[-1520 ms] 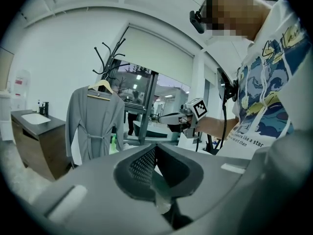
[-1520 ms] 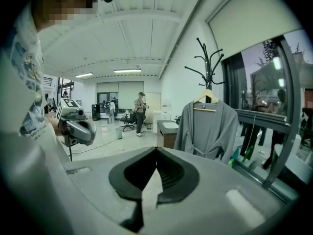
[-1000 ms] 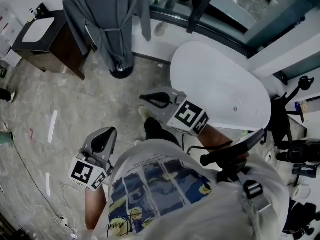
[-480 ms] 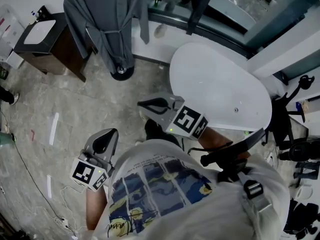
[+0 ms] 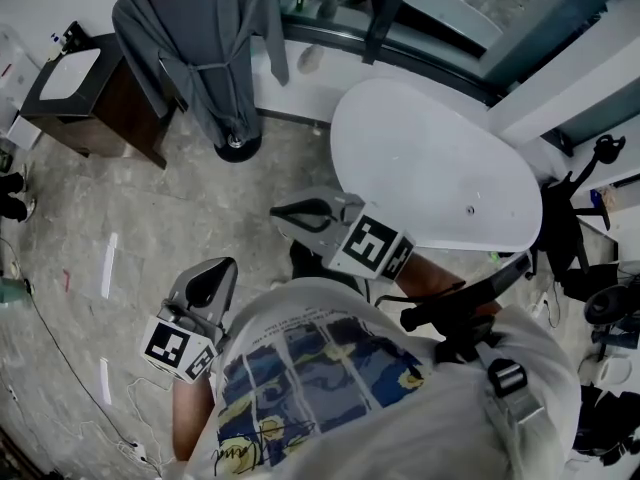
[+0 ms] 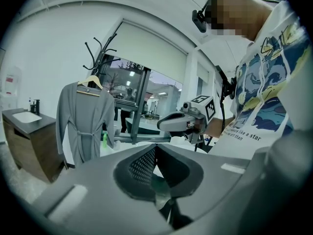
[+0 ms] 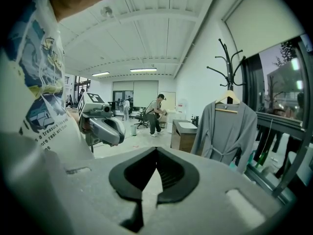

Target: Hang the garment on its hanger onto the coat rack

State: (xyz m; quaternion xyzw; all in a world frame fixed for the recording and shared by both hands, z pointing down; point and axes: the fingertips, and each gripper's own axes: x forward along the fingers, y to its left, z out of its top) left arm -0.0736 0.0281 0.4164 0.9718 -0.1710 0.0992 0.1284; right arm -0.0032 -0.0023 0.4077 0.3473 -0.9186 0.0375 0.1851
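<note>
Both pressed together and empty, left tongs (image 5: 217,266) low, right tongs (image 5: 278,209) held forward

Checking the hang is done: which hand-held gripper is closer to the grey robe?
Right, likely. The right hand-held gripper is ahead, nearer the grey robe; the left hand-held gripper hangs farther back by the person.

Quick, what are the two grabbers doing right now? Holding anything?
Left gripper: closed, holding nothing.
Right gripper: closed, holding nothing.
</note>
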